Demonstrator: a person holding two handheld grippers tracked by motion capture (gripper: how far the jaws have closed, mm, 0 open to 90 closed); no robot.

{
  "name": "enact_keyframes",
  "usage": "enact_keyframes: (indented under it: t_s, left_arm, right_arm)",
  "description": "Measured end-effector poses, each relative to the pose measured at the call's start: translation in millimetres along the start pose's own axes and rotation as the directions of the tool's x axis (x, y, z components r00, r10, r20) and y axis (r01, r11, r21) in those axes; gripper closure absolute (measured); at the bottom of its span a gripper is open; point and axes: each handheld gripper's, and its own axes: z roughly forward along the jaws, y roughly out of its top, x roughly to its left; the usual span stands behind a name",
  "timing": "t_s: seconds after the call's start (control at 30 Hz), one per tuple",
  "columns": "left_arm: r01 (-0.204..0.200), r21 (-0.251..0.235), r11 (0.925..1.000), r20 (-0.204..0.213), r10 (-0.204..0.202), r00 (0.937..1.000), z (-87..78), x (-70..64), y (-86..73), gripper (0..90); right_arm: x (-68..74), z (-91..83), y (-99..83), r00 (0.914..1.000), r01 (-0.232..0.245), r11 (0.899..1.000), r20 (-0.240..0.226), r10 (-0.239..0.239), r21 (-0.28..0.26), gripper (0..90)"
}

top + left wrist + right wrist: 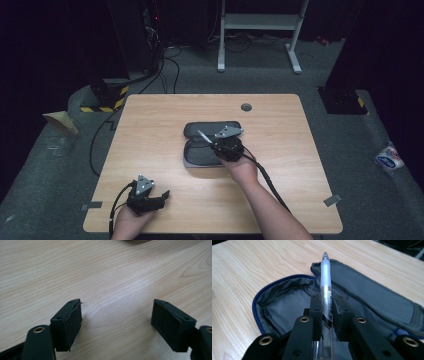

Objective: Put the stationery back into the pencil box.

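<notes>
Right gripper (216,144) holding a pen (325,282) over an open case (197,155) at the middle of the bench (165,115).

Largest to smallest: the bench carries the case, unzipped and spread flat, its two halves lying at 12 and 6 o'clock of each other. The right gripper sits at the case's 3 o'clock edge, fingers (315,312) clamped on the pen's barrel, tip pointing toward 10 o'clock above the lining. The left gripper (150,199) rests near the bench's 7 o'clock corner, well apart from the case, fingers (68,322) spread wide over bare wood.

The high view looks down toward twelve o'clock; both gripper views skim its pale wooden rectangular table (160,150) closely.
</notes>
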Motion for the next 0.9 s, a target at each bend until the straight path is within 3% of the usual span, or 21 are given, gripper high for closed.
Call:
enact_keyframes:
  t_s: [0.23, 0.3, 0.43, 0.9]
  left_arm:
    - [0.000, -0.001, 1.0000, 0.001, 0.000, 1.0000, -2.0, 0.3, -1.9, 24.8]
    - [-0.001, 0.001, 1.0000, 0.000, 0.001, 1.0000, -2.9, 0.2, -2.6, 24.8]
    - [-0.009, 0.000, 1.0000, -0.005, 0.009, 0.9999, -5.4, 1.5, -4.6, 25.0]
    - [0.002, -0.002, 1.0000, 0.002, -0.002, 1.0000, -4.3, 1.4, -4.0, 24.9]
  right_arm:
    - [-1.8, 7.4, -2.1, 1.0000, -0.006, 1.000, -0.005, 0.006, 0.022, 77.8]
    - [-1.1, 8.2, -2.3, 1.0000, -0.006, 1.000, 0.004, 0.006, 0.014, 70.0]
    - [1.4, 8.9, -1.1, 0.9999, -0.016, 1.000, 0.007, 0.015, 0.011, 67.6]
    - [-10.5, -10.9, -13.9, 0.9980, -0.049, 0.999, 0.040, 0.049, -0.021, 62.5]
